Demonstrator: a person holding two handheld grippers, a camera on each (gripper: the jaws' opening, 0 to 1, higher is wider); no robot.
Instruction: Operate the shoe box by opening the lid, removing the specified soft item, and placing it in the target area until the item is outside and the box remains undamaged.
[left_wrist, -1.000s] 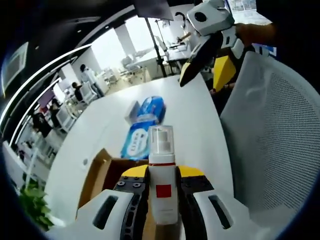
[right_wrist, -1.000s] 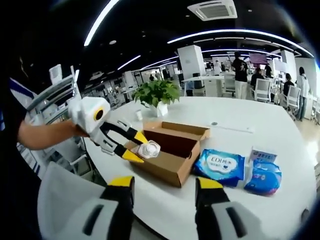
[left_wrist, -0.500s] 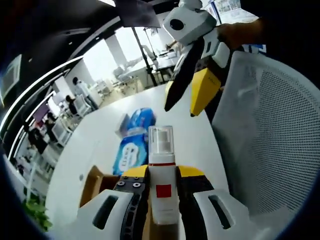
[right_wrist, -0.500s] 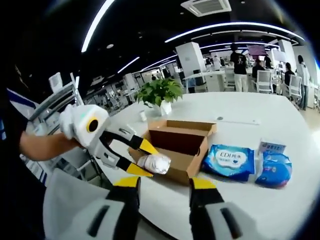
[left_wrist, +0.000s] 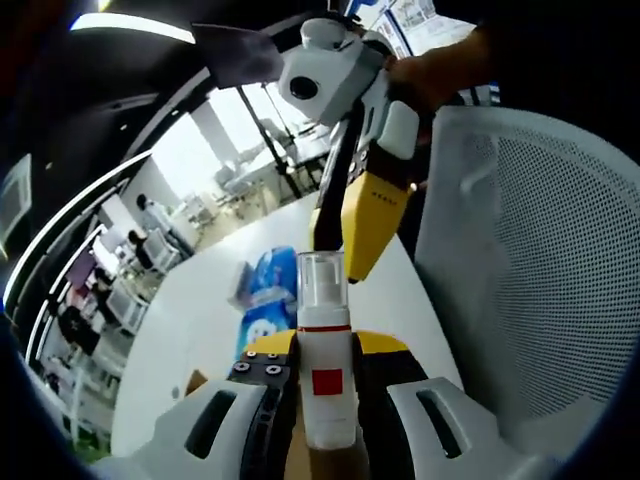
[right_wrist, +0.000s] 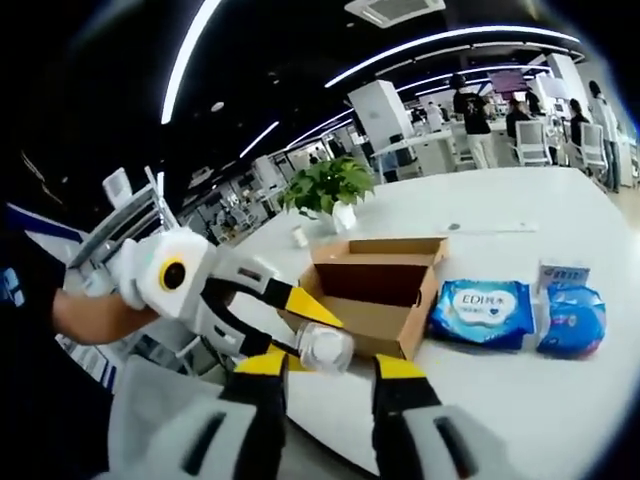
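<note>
My left gripper (left_wrist: 325, 348) is shut on a white pump bottle (left_wrist: 326, 385) with a red label and a clear cap, holding it upright between the jaws. In the right gripper view the same bottle (right_wrist: 322, 347) pokes out of the left gripper (right_wrist: 300, 325), its cap lying just between the yellow tips of my right gripper (right_wrist: 330, 368), which is open. The right gripper (left_wrist: 352, 225) hangs close above the bottle's cap in the left gripper view. The open cardboard shoe box (right_wrist: 378, 292) sits on the white table (right_wrist: 520, 400) behind the bottle.
A blue wipes pack (right_wrist: 483, 310) and a second blue pack (right_wrist: 572, 320) lie right of the box. A potted plant (right_wrist: 328, 185) stands behind it. A white mesh chair (left_wrist: 540, 260) is close on the right. People sit at far tables.
The two grippers have drawn together: the bottle in the left gripper has come away from the box, up to the right gripper's open tips. The right gripper looms much larger.
</note>
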